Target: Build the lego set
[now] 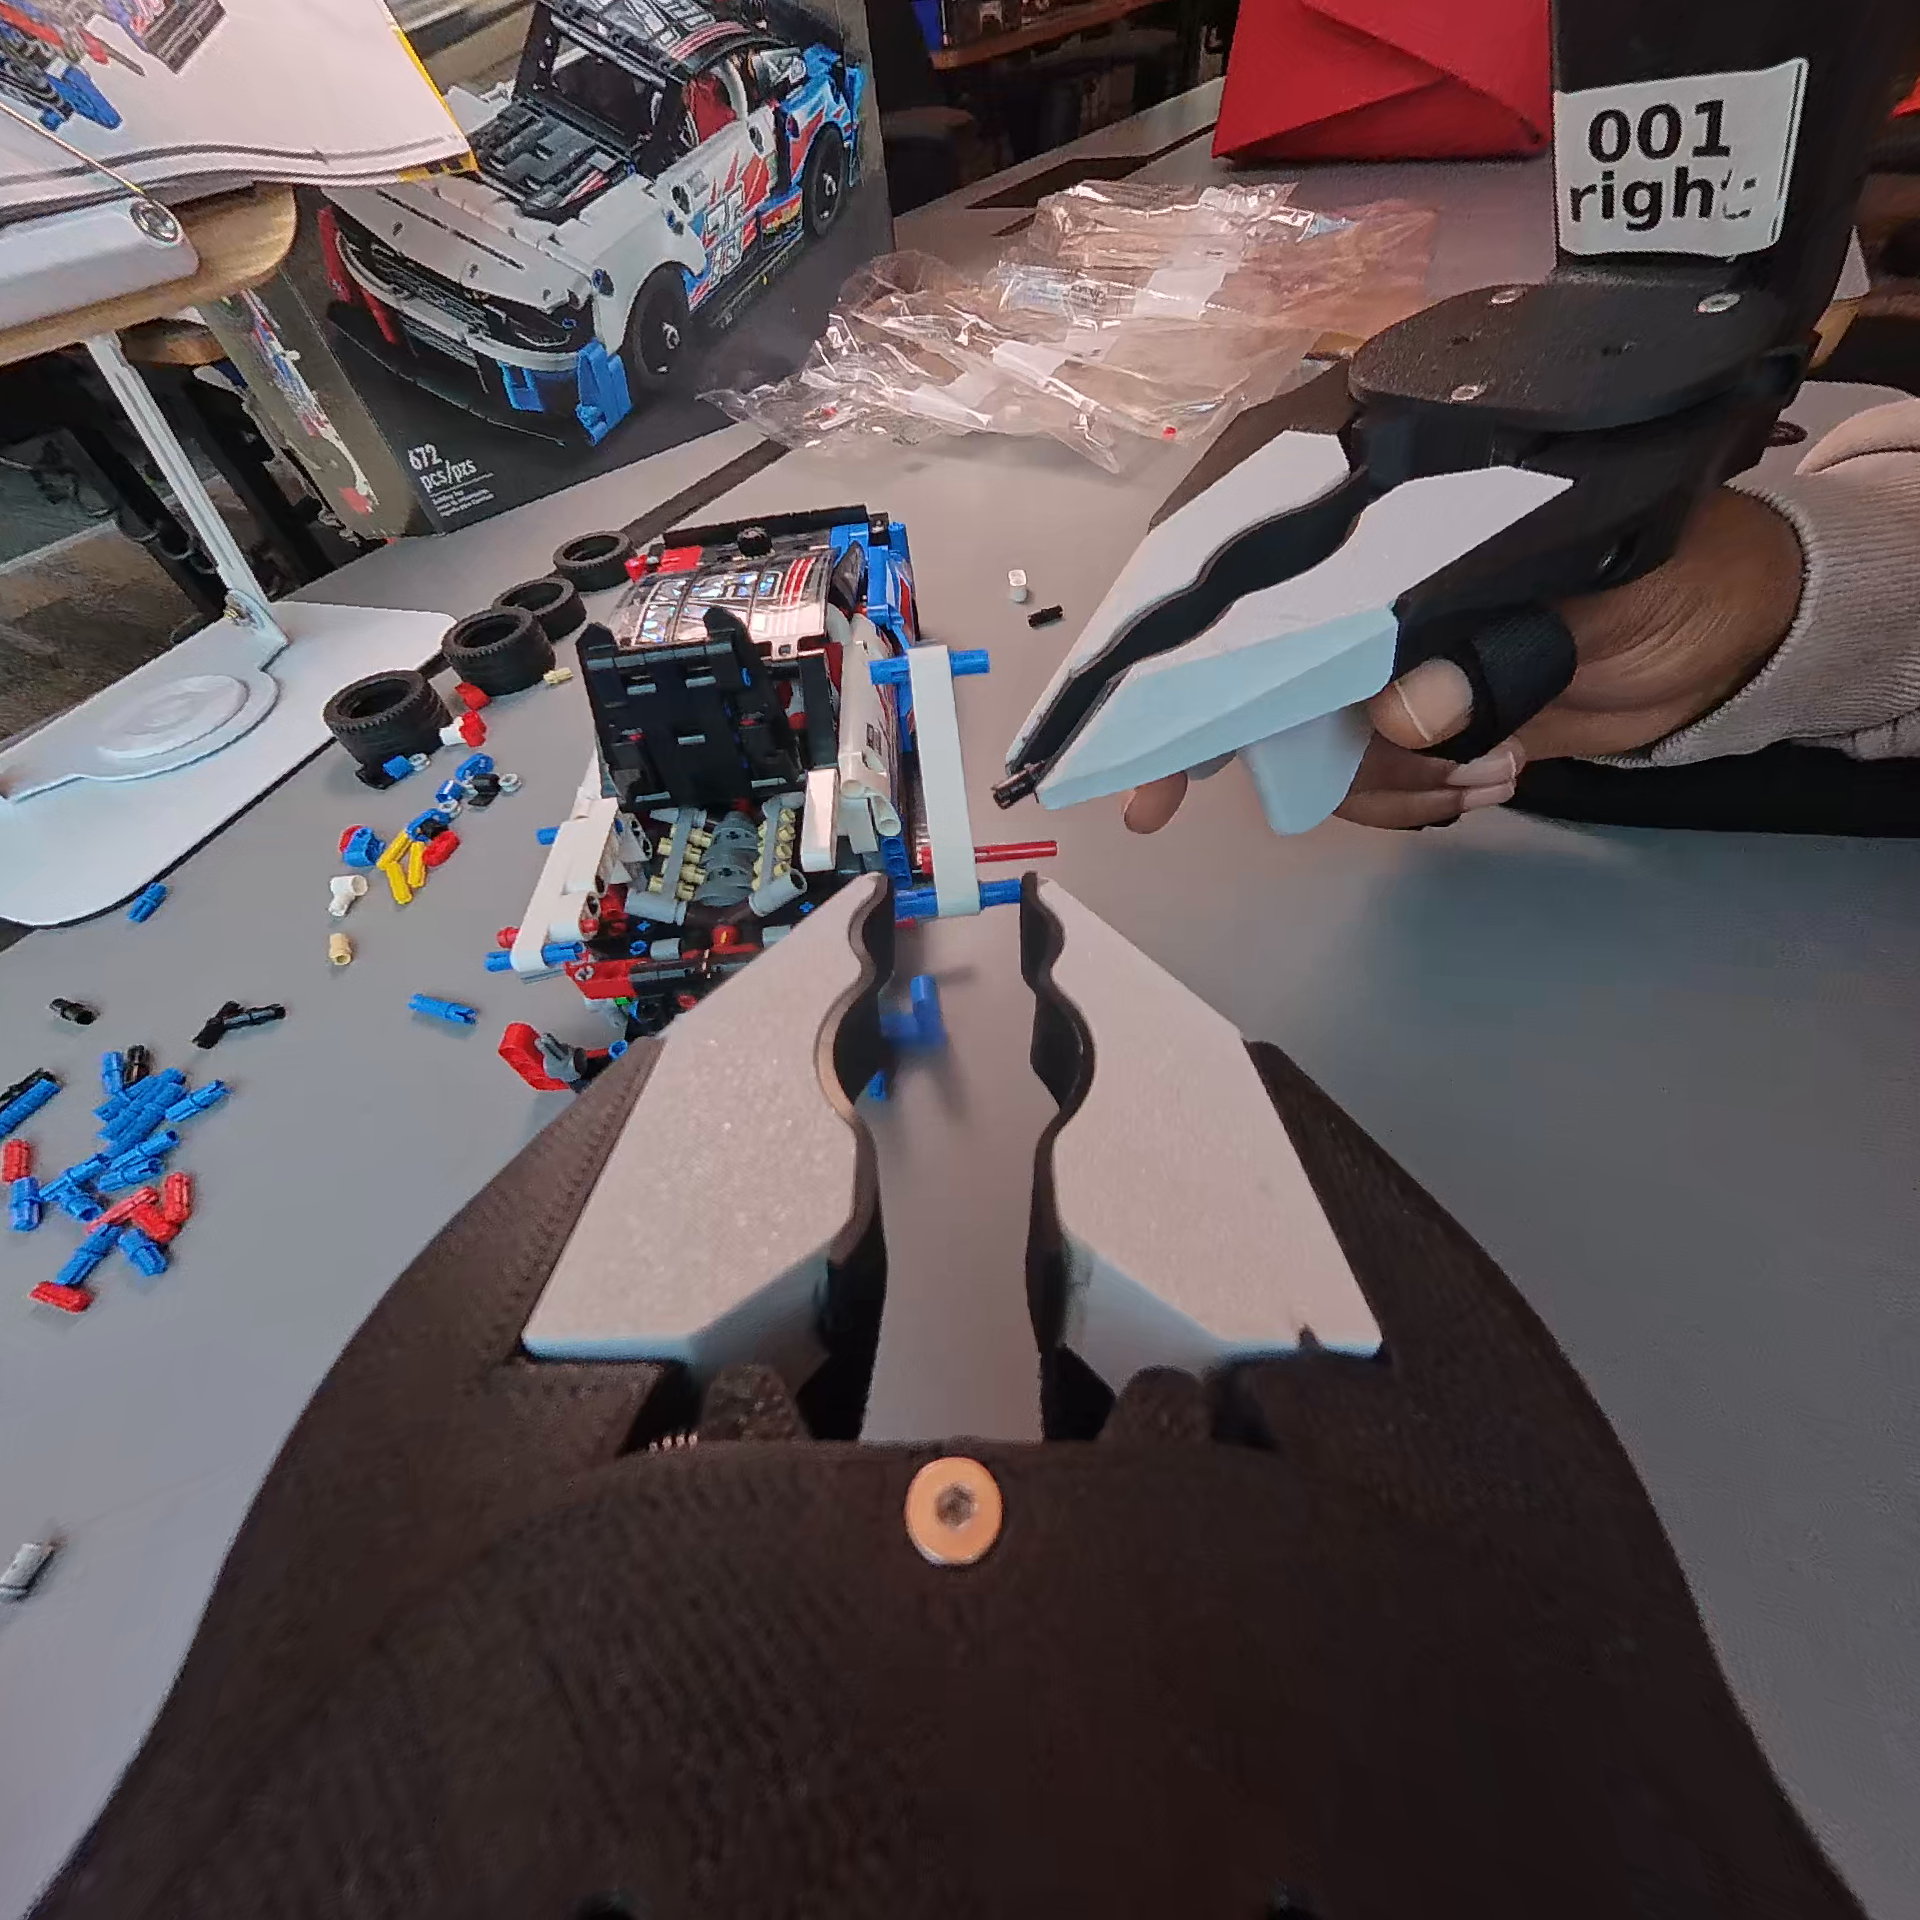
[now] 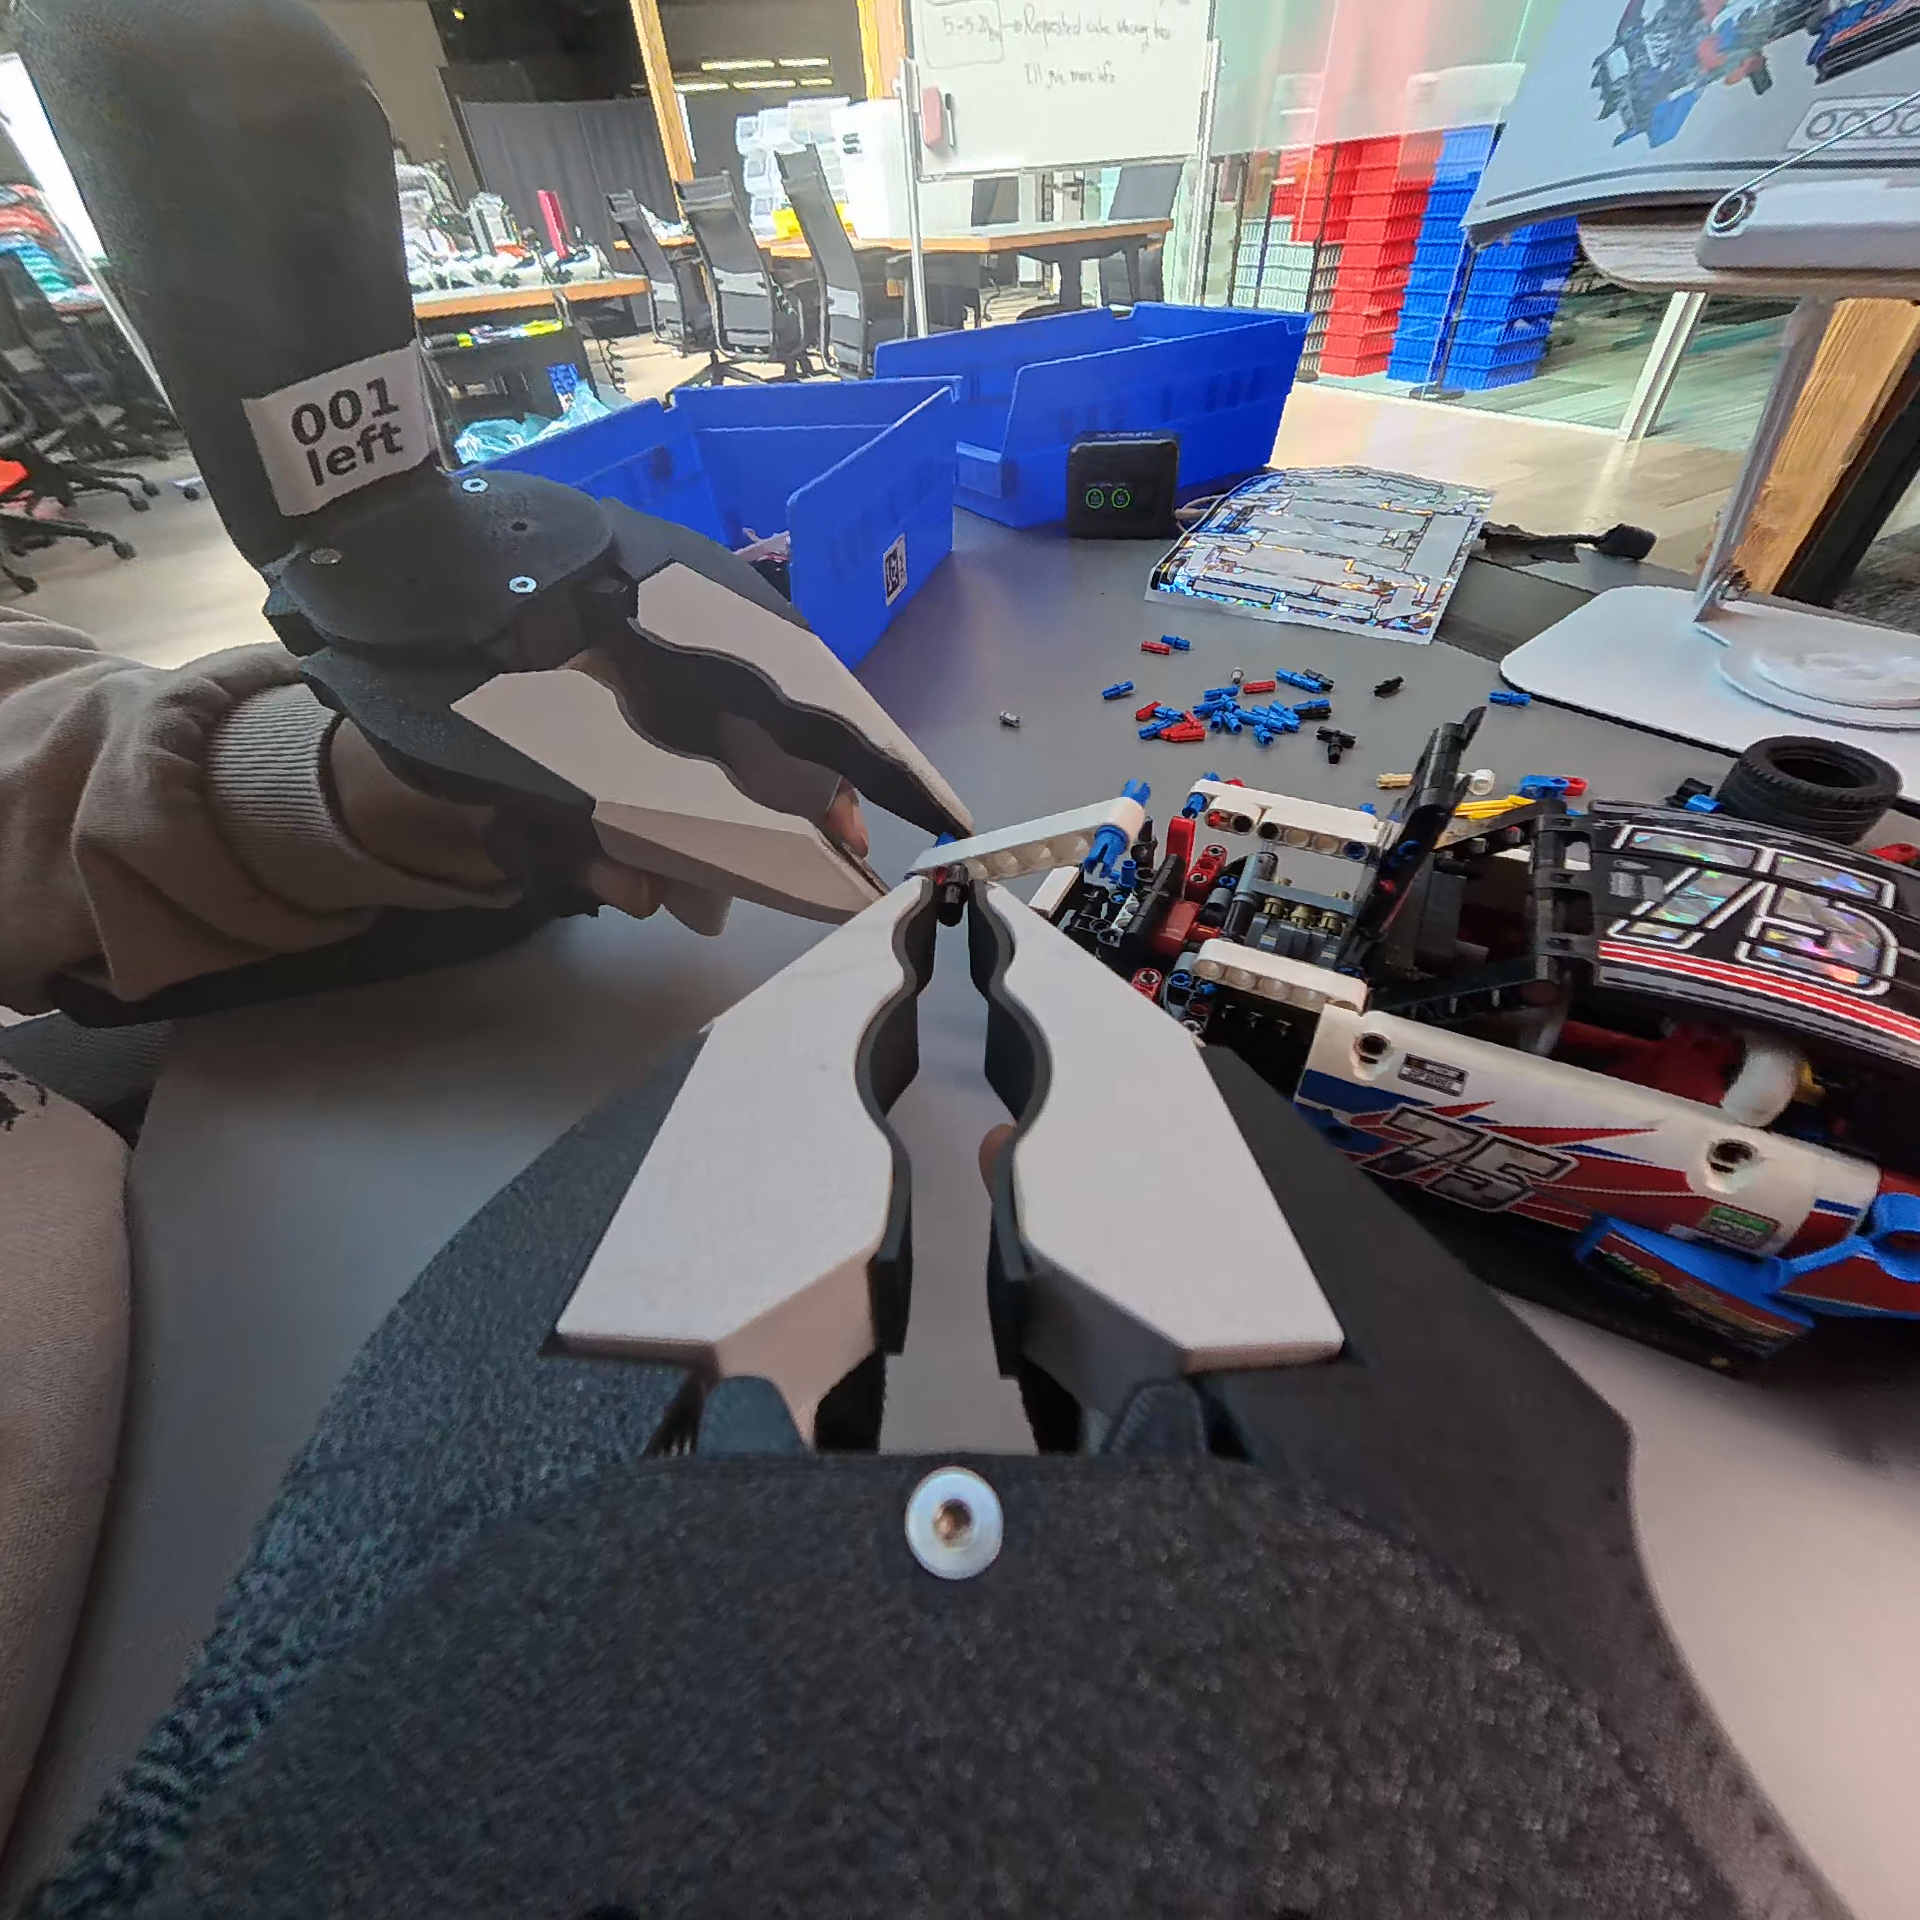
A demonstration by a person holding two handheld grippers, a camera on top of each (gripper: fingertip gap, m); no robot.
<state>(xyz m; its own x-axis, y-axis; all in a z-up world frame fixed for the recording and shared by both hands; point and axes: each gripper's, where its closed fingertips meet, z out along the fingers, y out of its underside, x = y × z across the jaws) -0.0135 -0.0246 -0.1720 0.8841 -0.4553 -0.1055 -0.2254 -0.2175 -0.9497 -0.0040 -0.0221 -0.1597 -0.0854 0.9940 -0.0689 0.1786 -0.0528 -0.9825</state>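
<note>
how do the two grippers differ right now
The left gripper has its fingers apart and empty, tips beside the white beam on the partly built race car model. The right gripper has its fingers closed on a small black connector pin, held above the grey table. Both have pale fingers with black wavy pads.

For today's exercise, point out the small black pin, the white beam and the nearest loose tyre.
black pin (image 1: 1013, 787), left wrist view, its exposed end.
white beam (image 1: 943, 769), left wrist view, mid-length.
loose tyre (image 1: 382, 715), left wrist view, its tread.
</note>
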